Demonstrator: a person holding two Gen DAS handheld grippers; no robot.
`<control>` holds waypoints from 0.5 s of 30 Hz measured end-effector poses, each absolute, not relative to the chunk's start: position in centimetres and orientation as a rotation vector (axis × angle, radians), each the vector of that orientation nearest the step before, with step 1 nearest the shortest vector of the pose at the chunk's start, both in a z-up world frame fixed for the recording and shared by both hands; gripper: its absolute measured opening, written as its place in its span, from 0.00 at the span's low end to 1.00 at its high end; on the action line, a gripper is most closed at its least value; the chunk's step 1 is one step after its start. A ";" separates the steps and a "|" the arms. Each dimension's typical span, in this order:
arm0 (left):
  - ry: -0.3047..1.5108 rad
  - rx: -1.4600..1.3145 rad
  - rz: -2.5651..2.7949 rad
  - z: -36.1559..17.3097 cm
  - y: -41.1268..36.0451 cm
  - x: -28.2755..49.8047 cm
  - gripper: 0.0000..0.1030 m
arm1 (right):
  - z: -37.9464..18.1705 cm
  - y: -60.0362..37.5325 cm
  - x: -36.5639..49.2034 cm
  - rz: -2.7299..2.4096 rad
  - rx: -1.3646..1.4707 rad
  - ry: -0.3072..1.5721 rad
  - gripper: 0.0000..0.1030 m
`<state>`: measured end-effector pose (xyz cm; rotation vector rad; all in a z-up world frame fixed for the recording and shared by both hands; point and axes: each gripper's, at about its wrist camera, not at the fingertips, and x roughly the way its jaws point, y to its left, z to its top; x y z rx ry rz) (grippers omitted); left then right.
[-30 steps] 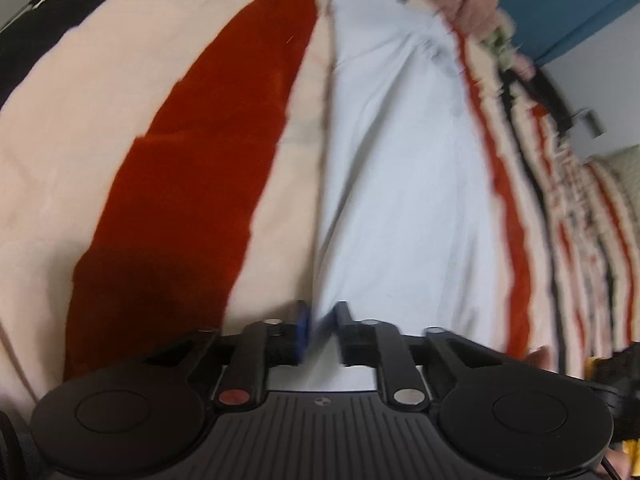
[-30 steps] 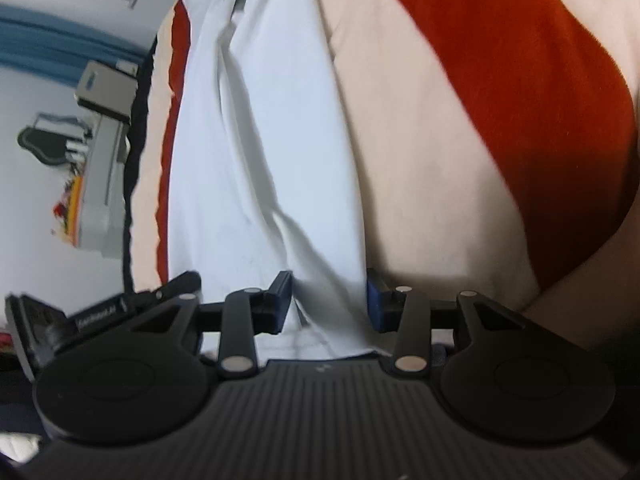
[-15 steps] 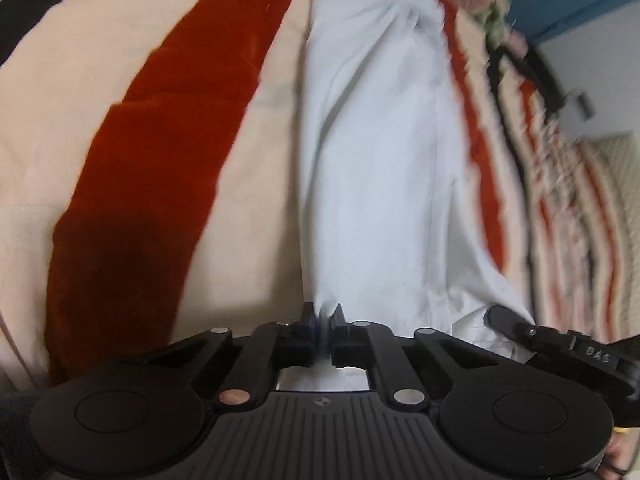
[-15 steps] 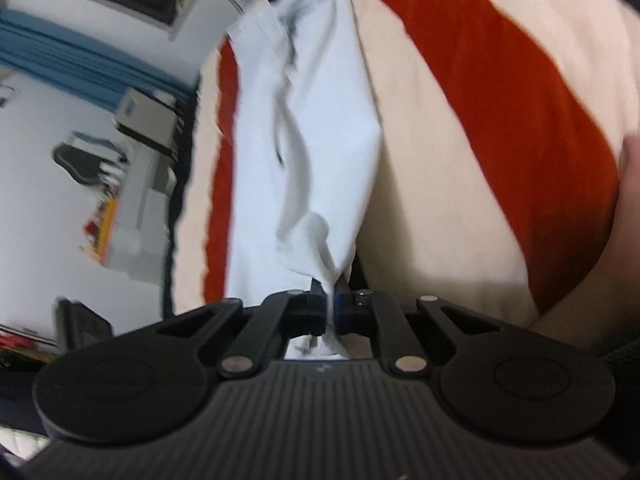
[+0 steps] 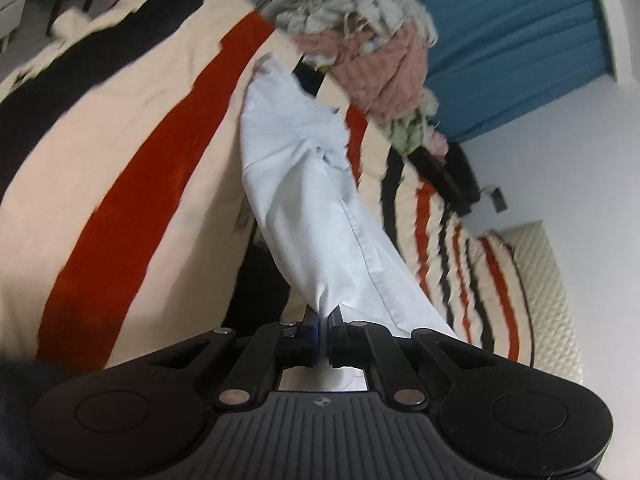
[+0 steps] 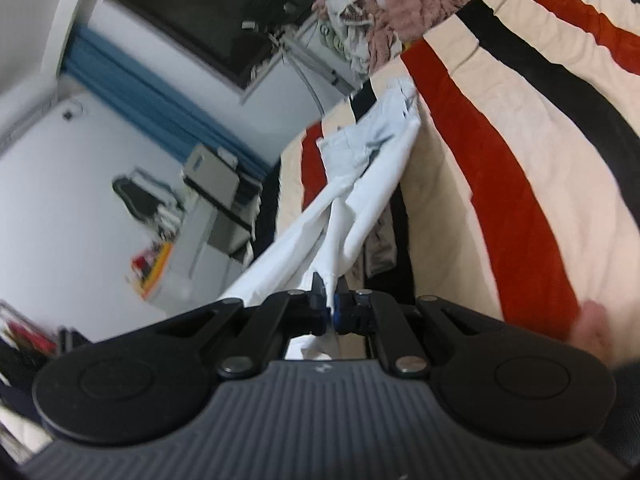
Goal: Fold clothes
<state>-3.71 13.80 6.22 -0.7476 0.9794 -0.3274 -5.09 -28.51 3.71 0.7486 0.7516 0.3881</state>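
A pale blue garment (image 5: 304, 184) stretches from the bed up to both grippers. My left gripper (image 5: 323, 336) is shut on its near edge, lifted off the striped blanket (image 5: 132, 152). In the right wrist view the same pale blue garment (image 6: 360, 200) hangs taut and bunched from my right gripper (image 6: 330, 304), which is shut on another part of its near edge. The far end of the garment still rests on the blanket.
A pile of pink and pale clothes (image 5: 376, 52) lies at the far end of the bed, also in the right wrist view (image 6: 400, 4). Blue curtain (image 5: 520, 40), padded headboard (image 5: 540, 280), grey machine (image 6: 220, 196) by the wall.
Both grippers closed on the garment's near edge, then lifted it off the blanket; the cloth now hangs stretched, and the views tilt up toward the room.
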 end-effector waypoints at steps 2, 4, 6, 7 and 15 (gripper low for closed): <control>1.034 -0.750 -0.311 4.6 14.2 -5.5 0.03 | 2.2 -28.9 -6.1 0.375 0.752 0.791 0.06; 1.088 -0.776 -0.285 2.3 14.9 -5.8 0.03 | 0.6 -29.2 -7.0 0.361 0.757 0.831 0.06; 1.128 -0.786 -0.249 0.8 15.0 -4.8 0.03 | -1.3 -29.0 -6.5 0.334 0.774 0.869 0.06; 1.140 -0.780 -0.233 0.4 14.9 -3.9 0.03 | -1.9 -28.6 -5.7 0.321 0.782 0.882 0.06; 1.023 -0.634 -0.162 2.5 12.2 10.9 0.03 | -3.2 -27.5 6.1 0.204 0.801 0.834 0.06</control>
